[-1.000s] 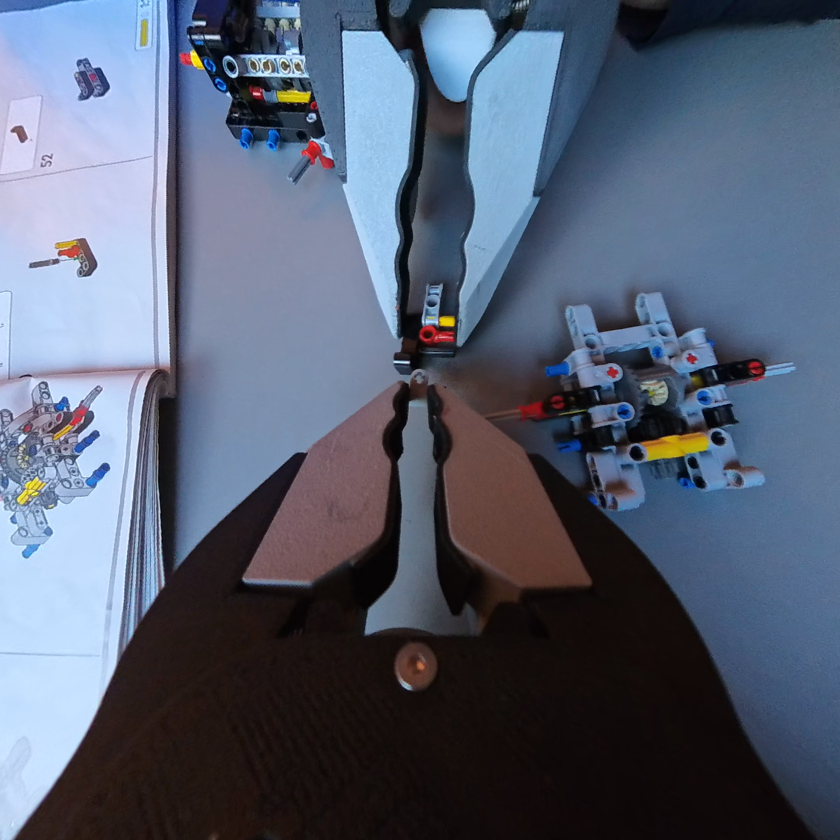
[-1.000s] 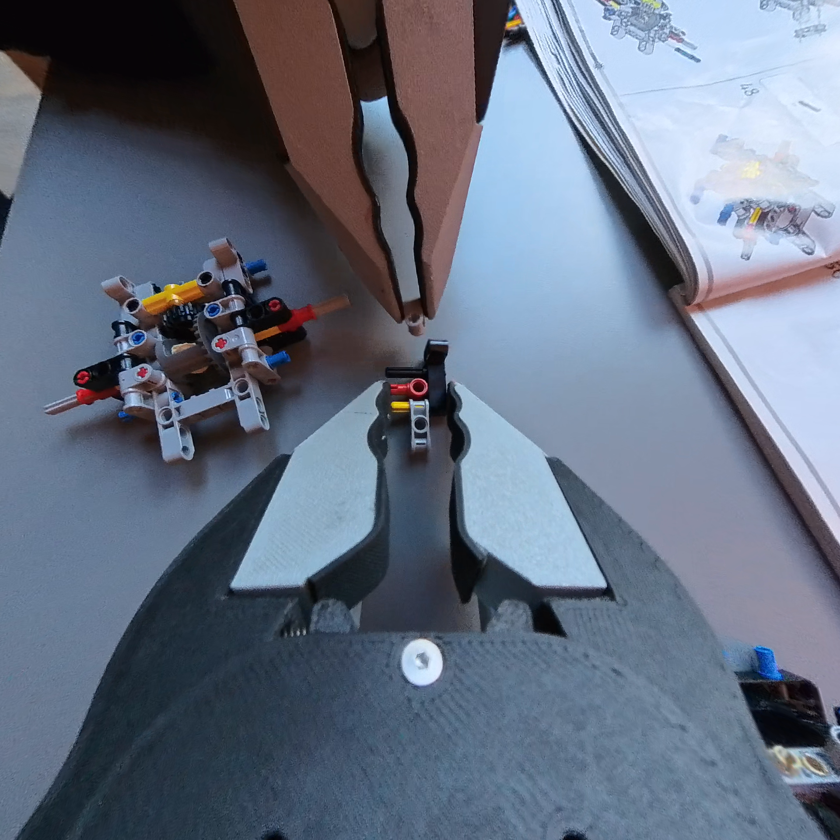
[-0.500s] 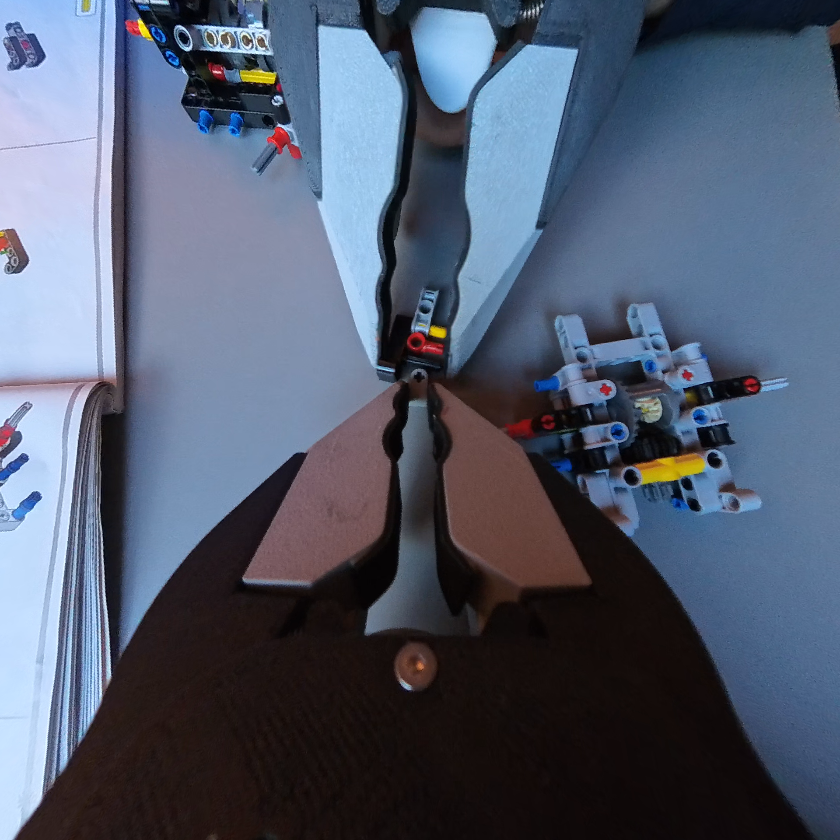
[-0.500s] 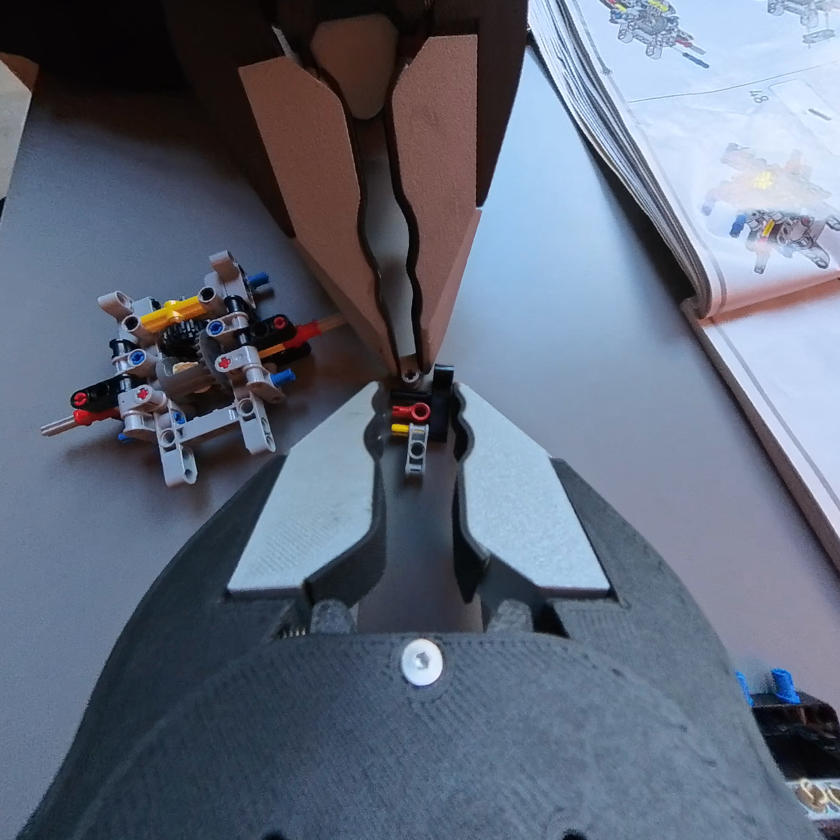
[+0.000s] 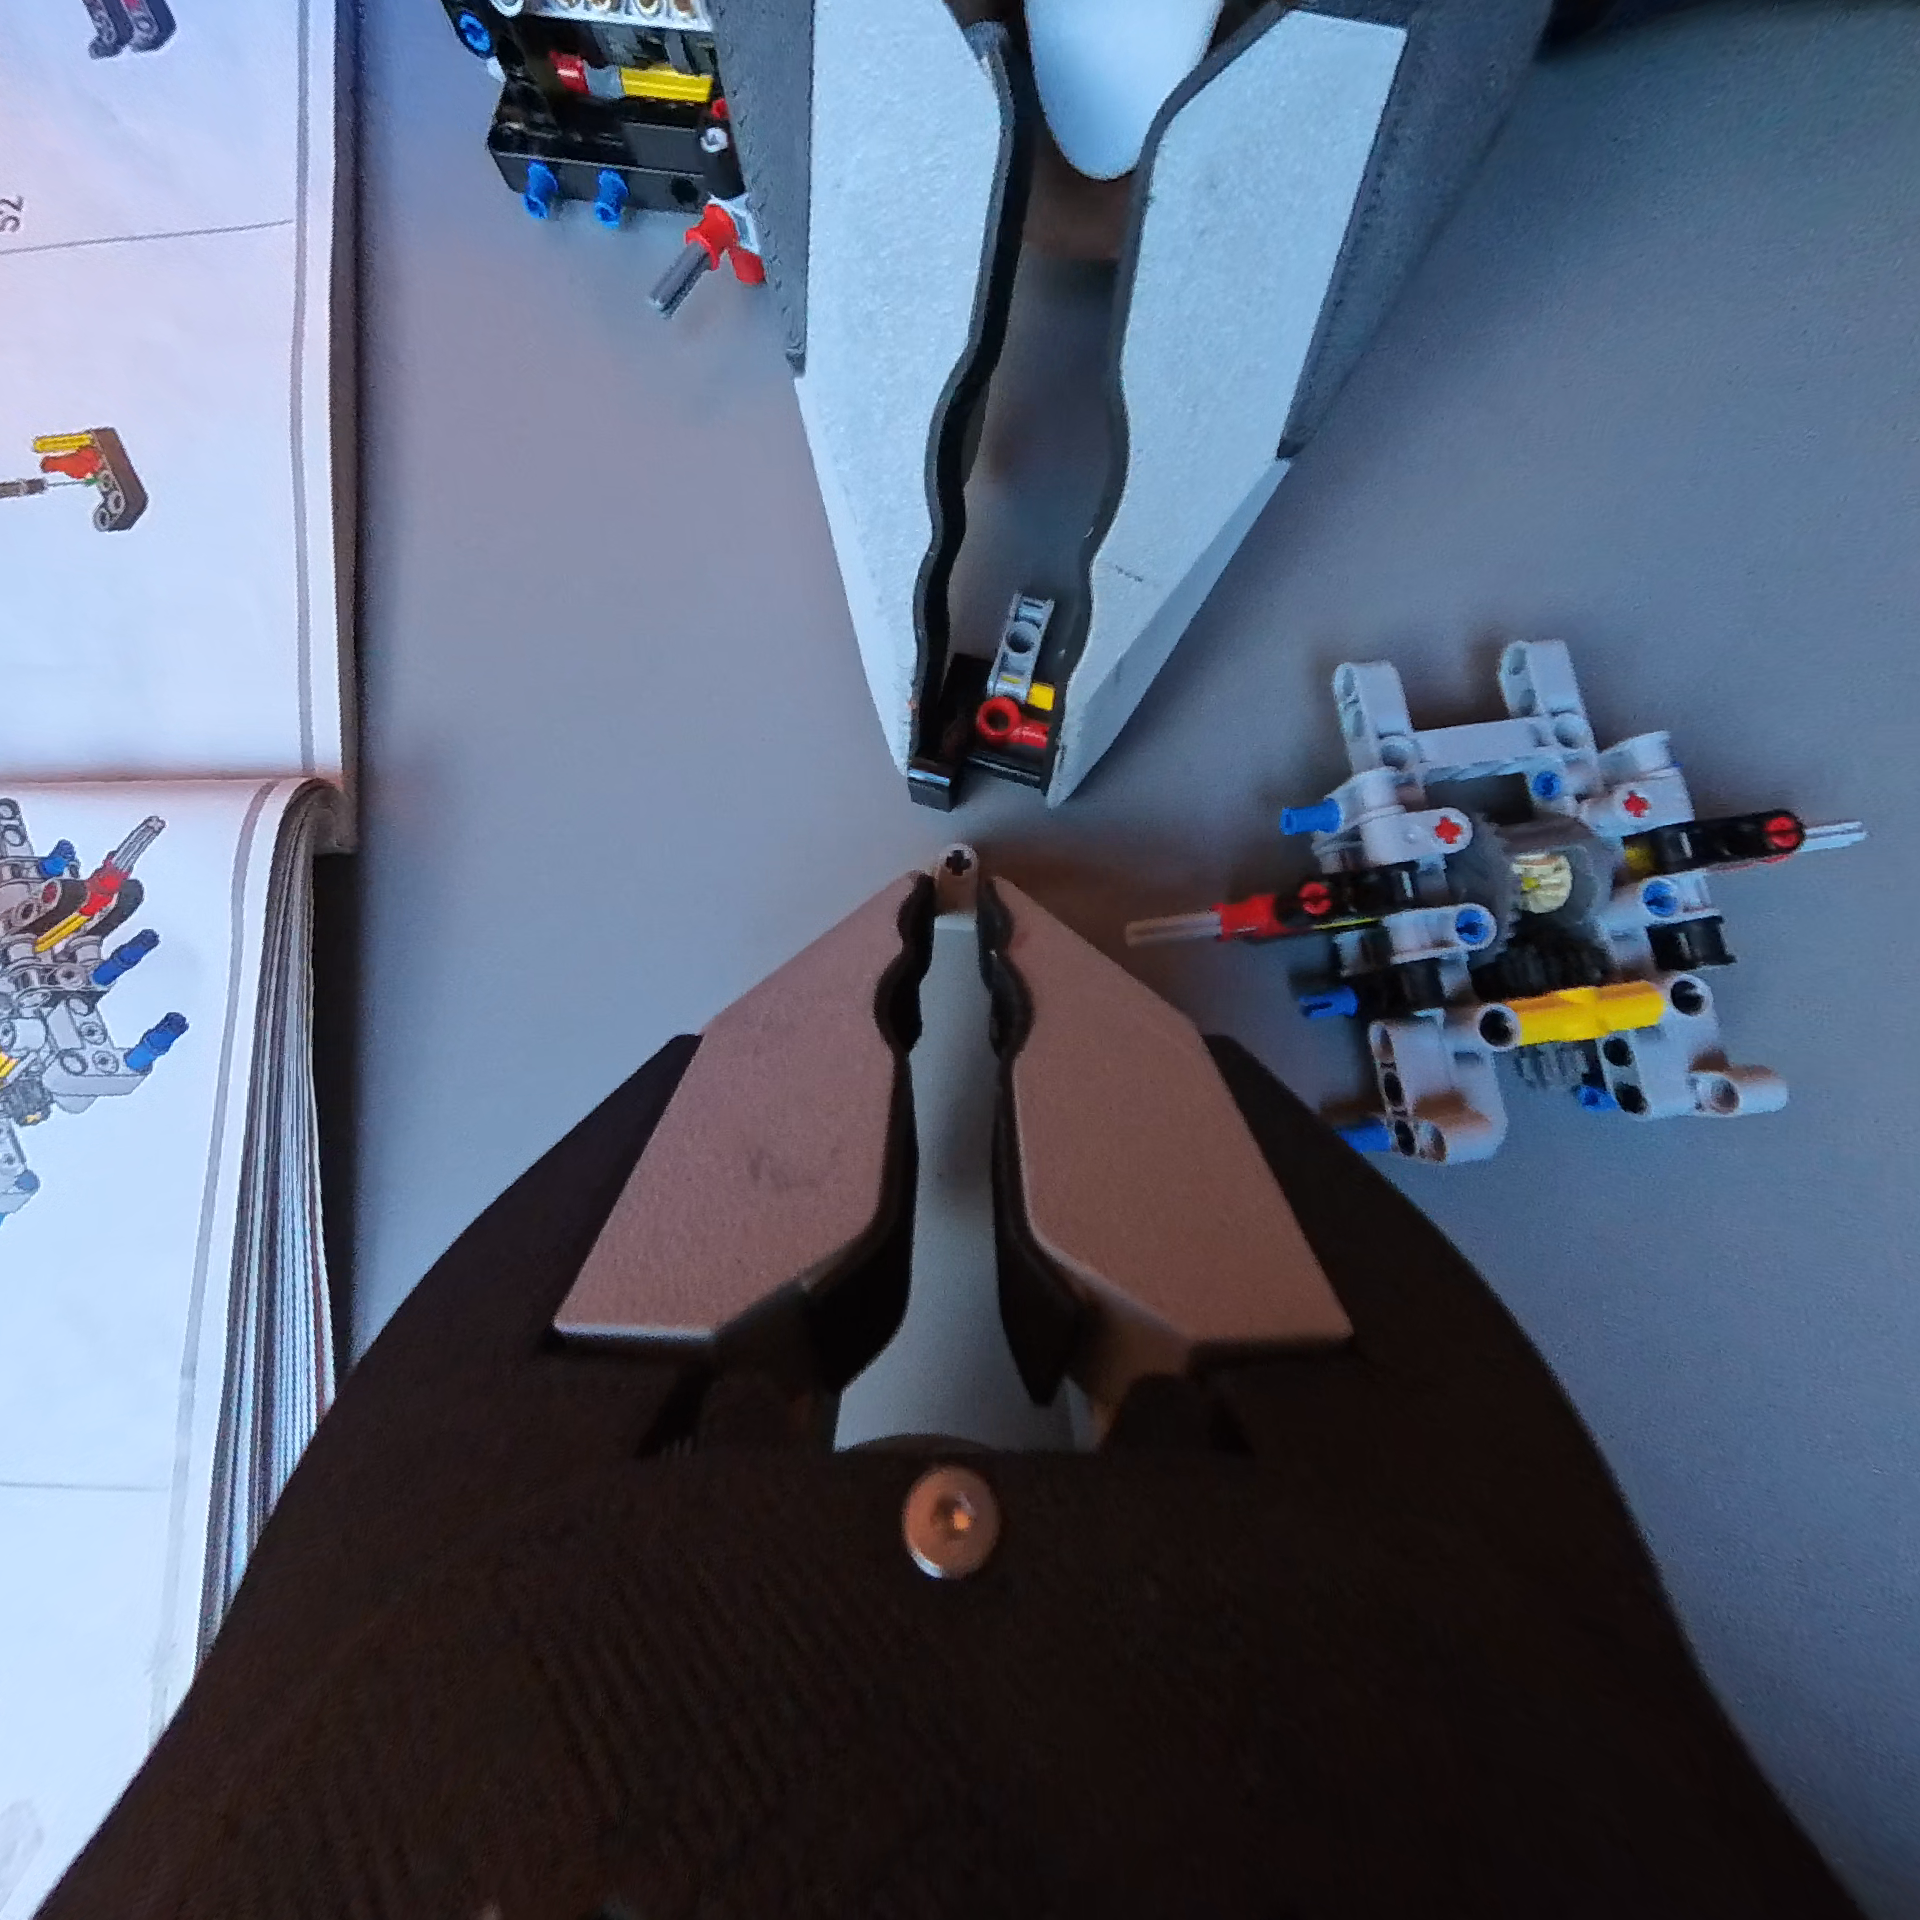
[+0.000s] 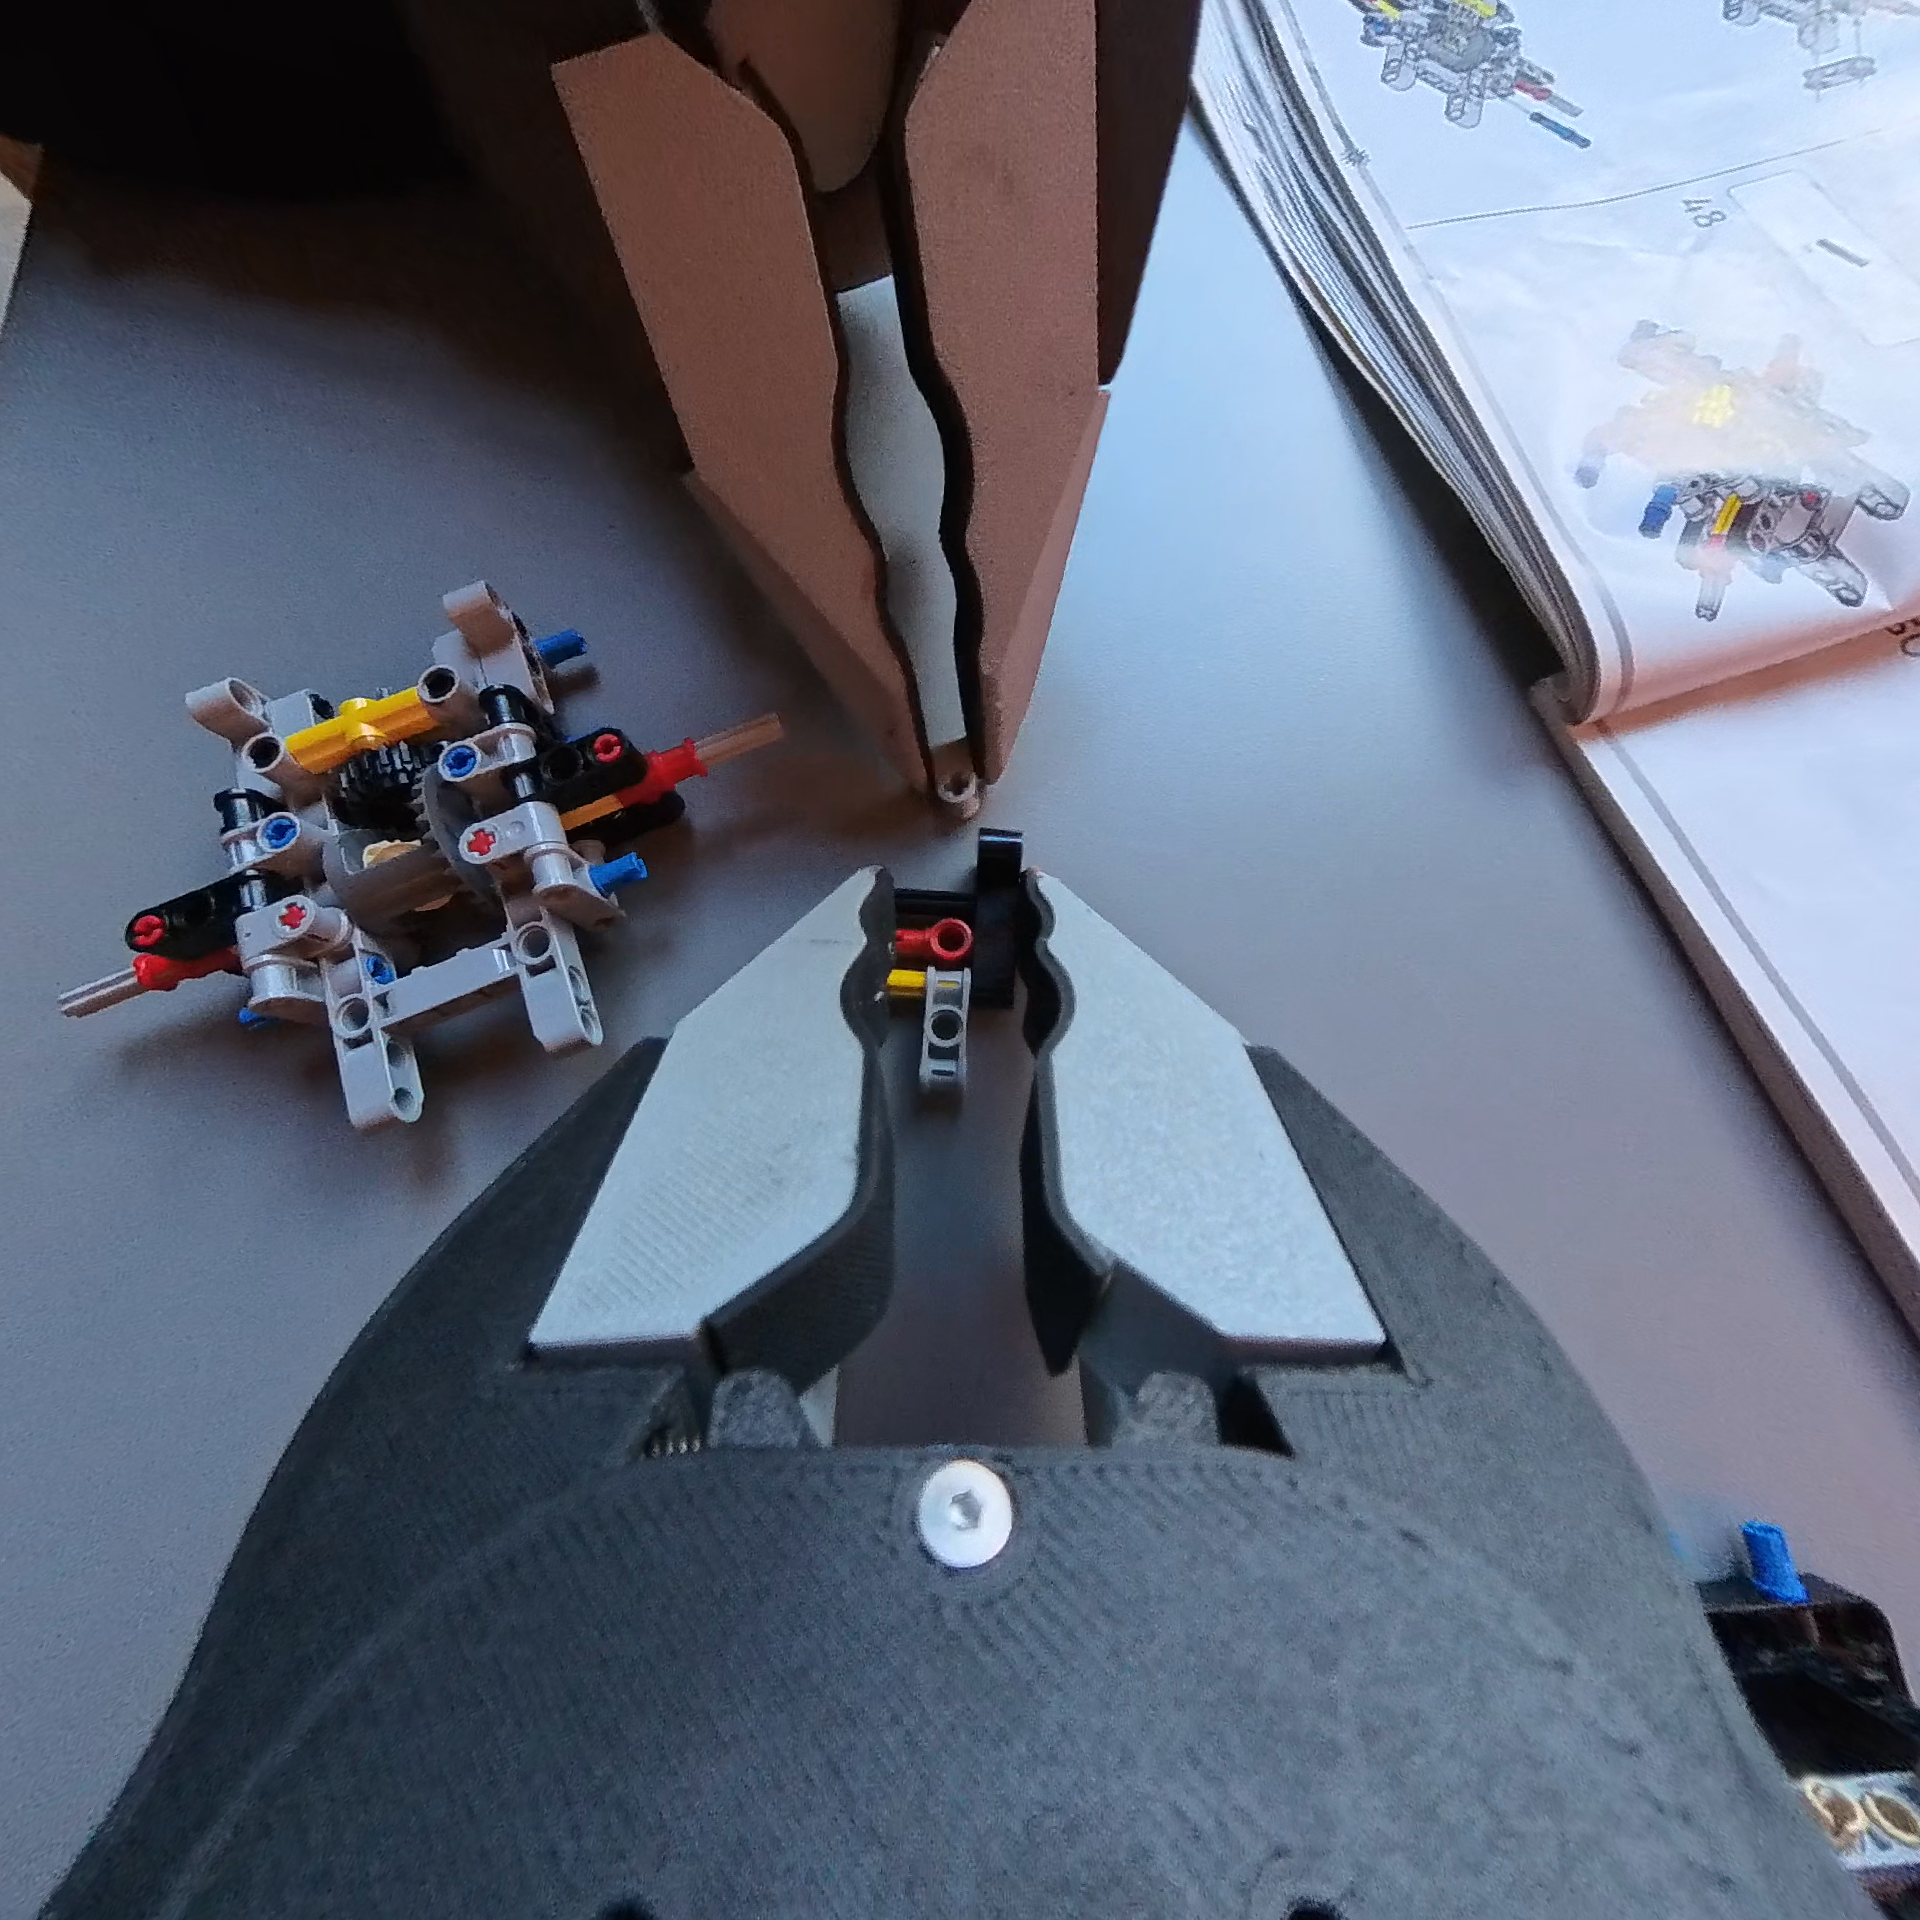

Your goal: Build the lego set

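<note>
My left gripper [image 5: 956, 896] has brown fingers and is shut on a small tan pin [image 5: 956, 864] that sticks out past its tips. It also shows in the right wrist view [image 6: 951, 774] with the pin [image 6: 954, 781] at its tips. My right gripper [image 6: 956, 896] has grey fingers and is shut on a small black sub-assembly [image 6: 951, 940] with red, yellow and grey parts. It shows in the left wrist view [image 5: 987, 779] holding the same sub-assembly [image 5: 997, 727]. The two grippers face each other tip to tip, with a small gap between pin and sub-assembly.
A larger grey, black and yellow brick assembly [image 5: 1527, 904] lies on the grey table [image 5: 623, 623], also in the right wrist view [image 6: 405, 842]. An open instruction booklet [image 5: 156, 623] lies alongside. A black assembly [image 5: 613, 114] with blue pins sits behind the right gripper. Both grippers' tips are close together, under 4 cm apart.
Half a second ago the pin's tip met the black sub-assembly. Now the grippers have drawn apart again, with the pin still in the left gripper's tips and the sub-assembly still in the right.
</note>
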### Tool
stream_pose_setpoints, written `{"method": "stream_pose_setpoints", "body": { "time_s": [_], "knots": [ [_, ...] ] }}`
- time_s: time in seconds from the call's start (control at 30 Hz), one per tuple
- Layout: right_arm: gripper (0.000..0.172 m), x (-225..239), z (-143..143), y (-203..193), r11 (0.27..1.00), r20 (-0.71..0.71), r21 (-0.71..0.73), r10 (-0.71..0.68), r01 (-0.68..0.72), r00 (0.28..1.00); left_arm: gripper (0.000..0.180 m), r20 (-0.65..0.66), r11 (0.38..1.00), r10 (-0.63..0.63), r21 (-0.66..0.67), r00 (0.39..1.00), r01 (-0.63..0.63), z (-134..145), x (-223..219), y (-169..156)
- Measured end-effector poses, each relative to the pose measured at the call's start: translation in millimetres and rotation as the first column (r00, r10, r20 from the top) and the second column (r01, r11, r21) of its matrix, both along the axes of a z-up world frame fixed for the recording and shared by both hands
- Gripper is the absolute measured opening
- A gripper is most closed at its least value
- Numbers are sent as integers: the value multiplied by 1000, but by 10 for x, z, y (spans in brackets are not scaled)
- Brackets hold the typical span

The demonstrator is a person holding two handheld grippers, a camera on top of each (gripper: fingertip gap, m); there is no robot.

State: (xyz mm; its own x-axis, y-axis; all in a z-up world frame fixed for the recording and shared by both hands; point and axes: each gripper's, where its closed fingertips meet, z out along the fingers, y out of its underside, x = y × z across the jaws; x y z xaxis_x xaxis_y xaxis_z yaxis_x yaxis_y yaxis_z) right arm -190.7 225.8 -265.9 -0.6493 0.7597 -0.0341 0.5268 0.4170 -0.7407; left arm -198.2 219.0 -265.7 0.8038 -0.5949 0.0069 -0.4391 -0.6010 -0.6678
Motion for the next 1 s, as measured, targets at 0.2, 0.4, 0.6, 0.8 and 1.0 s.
{"method": "stream_pose_setpoints", "body": {
  "time_s": [0.2, 0.4, 0.6, 0.8, 1.0],
  "knots": [
    [21, 41, 70, -9, 981, 114, -194, 3, 20, 993, 6, 4, 999, -23, 29, 1000, 23, 32, -19, -11],
    [21, 117, 208, -53, 864, 318, -484, 24, 141, 948, 5, -38, 982, -159, 99, 987, 162, 89, 82, -120],
    [20, 145, 171, -176, 874, 336, -463, 21, 146, 942, 6, -72, 984, -162, 61, 984, 166, -4, 50, -146],
    [20, 32, 446, -138, 720, 333, -656, 4, 229, 943, 6, -56, 983, -150, 95, 987, 155, -1, 58, -100],
    [20, 16, 286, -148, 707, 416, -641, -7, 299, 909, 6, -3, 987, -134, 92, 991, 134, -2, 84, -79]
  ]
}}
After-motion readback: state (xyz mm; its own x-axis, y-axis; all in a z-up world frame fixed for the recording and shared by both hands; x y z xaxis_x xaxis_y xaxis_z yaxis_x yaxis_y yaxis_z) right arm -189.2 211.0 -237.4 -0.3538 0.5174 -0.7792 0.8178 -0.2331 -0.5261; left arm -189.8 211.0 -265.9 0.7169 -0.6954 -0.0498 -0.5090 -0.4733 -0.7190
